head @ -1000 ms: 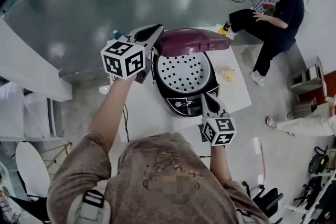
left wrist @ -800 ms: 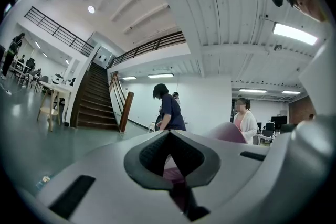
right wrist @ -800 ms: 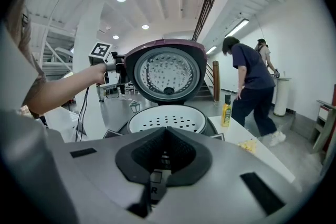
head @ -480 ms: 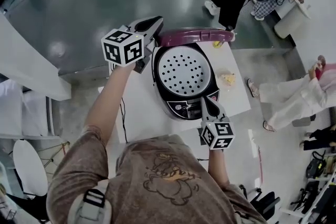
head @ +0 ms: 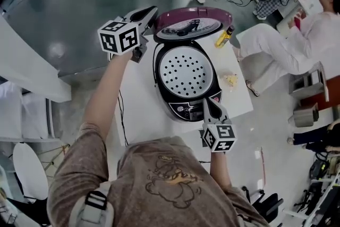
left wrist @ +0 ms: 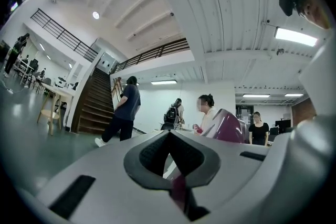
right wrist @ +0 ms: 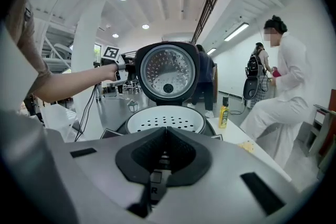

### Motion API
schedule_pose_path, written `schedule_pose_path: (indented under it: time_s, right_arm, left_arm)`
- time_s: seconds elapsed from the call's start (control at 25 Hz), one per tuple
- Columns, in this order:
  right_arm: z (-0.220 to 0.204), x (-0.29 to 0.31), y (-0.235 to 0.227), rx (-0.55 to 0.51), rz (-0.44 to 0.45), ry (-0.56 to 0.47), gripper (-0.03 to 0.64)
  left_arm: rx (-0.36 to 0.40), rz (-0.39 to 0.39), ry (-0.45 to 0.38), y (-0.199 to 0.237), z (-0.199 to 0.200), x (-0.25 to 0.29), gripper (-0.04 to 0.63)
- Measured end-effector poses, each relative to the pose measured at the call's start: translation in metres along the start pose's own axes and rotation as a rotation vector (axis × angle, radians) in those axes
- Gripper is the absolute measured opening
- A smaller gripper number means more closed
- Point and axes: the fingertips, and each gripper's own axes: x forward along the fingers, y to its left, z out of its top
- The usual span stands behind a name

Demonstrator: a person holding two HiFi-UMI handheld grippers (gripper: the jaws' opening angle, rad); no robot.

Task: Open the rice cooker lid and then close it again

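The fingers of the left gripper (head: 149, 11) are clenched on nothing, their tips set at the left rim of the lid (head: 190, 27), upper centre of the head view; contact cannot be told. The right gripper (head: 209, 104), fingers likewise pressed together and empty, is pointed at the front of the rice cooker (head: 180, 97) on the surface (head: 139, 114). Opening is judged done; closing is left. Only the right gripper view shows the lid's metal inner face upright; the left gripper view shows just its maroon outside.
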Motion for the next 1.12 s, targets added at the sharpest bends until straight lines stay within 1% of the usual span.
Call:
schedule_pose_path:
  time_s: [0.28,0.56,0.72,0.88,1.0,1.12]
  right_arm:
    - [0.001,-0.001,0.001,-0.001,-0.002,-0.001,0.006]
    - [-0.002,0.001,-0.001,-0.004,-0.004,0.0,0.005]
    - [-0.003,0.002,-0.001,0.0,0.005,0.0,0.006]
    - [-0.003,0.002,-0.001,0.006,0.012,0.001,0.005]
    - [-0.003,0.003,-0.001,0.006,0.015,0.003,0.005]
    - [-0.003,0.002,-0.001,0.009,0.016,0.005,0.005]
  left_arm:
    - [0.029,0.036,0.011,0.014,0.006,0.002,0.02]
    - [-0.003,0.07,-0.005,0.027,0.003,-0.001,0.02]
    - [-0.002,0.061,-0.002,0.026,0.002,-0.005,0.021]
    - [0.023,0.052,-0.015,0.022,0.007,-0.017,0.021]
    - [0.03,0.032,-0.039,0.018,0.014,-0.027,0.021]
    - [0.025,-0.008,-0.074,0.009,0.024,-0.035,0.021]
